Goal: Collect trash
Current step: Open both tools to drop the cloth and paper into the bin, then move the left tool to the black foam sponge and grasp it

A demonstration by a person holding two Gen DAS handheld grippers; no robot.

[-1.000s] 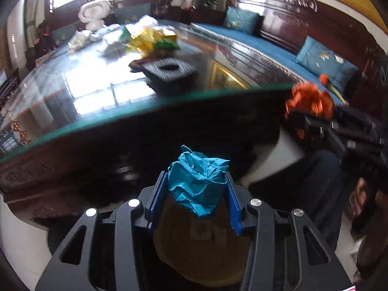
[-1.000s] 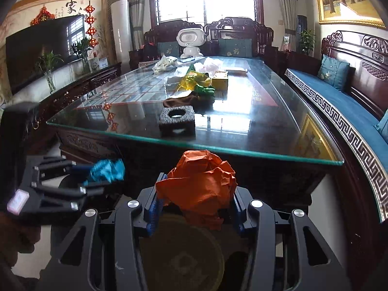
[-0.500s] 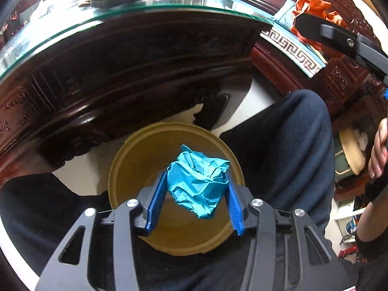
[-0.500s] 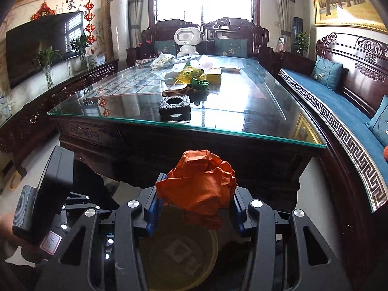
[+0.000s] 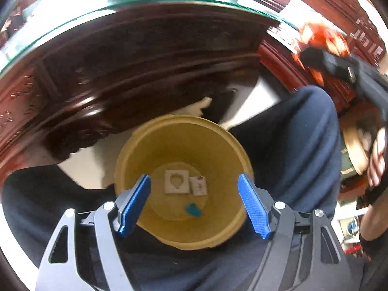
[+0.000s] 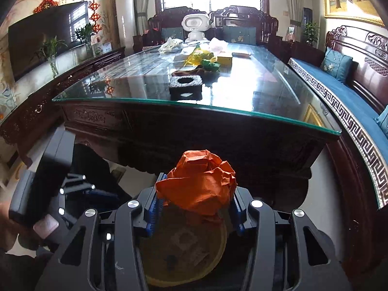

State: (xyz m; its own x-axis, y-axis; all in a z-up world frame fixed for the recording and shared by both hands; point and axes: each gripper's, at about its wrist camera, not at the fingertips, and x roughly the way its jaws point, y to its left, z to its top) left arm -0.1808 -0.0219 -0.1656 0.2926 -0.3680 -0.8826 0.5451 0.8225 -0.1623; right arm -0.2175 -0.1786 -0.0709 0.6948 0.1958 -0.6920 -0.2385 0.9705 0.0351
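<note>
The left gripper hangs over the yellow bin, jaws spread wide and just been opening, nothing between the blue pads. Down on the bin floor lies one small blue scrap, alongside two pale square stickers; it's too small to say which way it lies. The bin sits between the person's dark-trousered legs.

Over on the other side, the right gripper pinches one crumpled orange paper ball, both pads pressed into its sides, a rough lump with no clear long axis, held above the bin's rim.

Beyond that, the glass-topped wooden table carries one black foam block with a round hole, then a heap of wrappers, and one white toy robot at the far end.
</note>
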